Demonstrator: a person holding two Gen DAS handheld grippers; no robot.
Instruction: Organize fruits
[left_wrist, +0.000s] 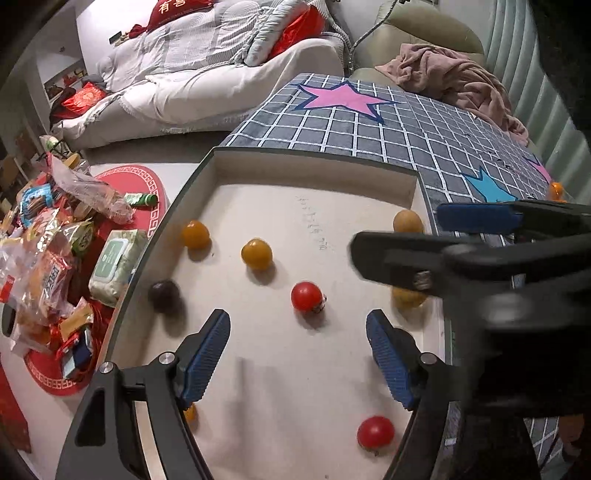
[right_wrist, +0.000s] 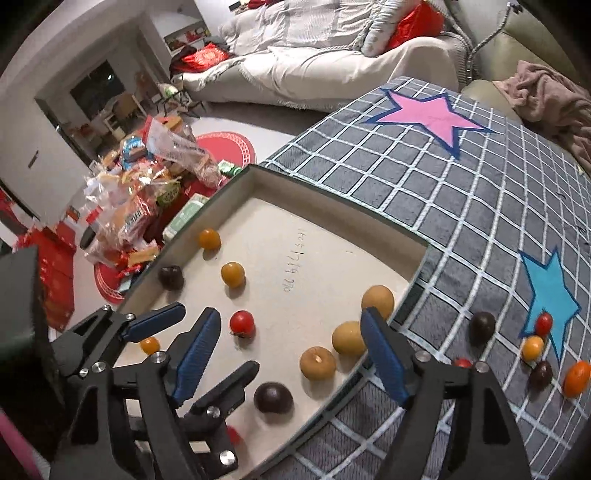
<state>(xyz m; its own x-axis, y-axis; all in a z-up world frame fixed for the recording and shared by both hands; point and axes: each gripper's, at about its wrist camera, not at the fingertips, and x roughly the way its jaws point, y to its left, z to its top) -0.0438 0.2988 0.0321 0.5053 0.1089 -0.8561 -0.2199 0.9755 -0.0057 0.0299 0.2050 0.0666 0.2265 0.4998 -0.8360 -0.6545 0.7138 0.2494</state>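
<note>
While both grippers hang over the shallow beige tray (right_wrist: 236, 192), the left gripper (left_wrist: 297, 356) spreads its blue pads wide with nothing between them, a red tomato (left_wrist: 306, 296) just ahead on the tray floor. Over on the right, the right gripper (right_wrist: 288, 354) gapes just as wide, empty too, above a dark plum (right_wrist: 273, 397) and tan round fruits (right_wrist: 317, 363). More small fruits (right_wrist: 533, 349) wait outside on the checked star cloth (right_wrist: 461, 192).
</note>
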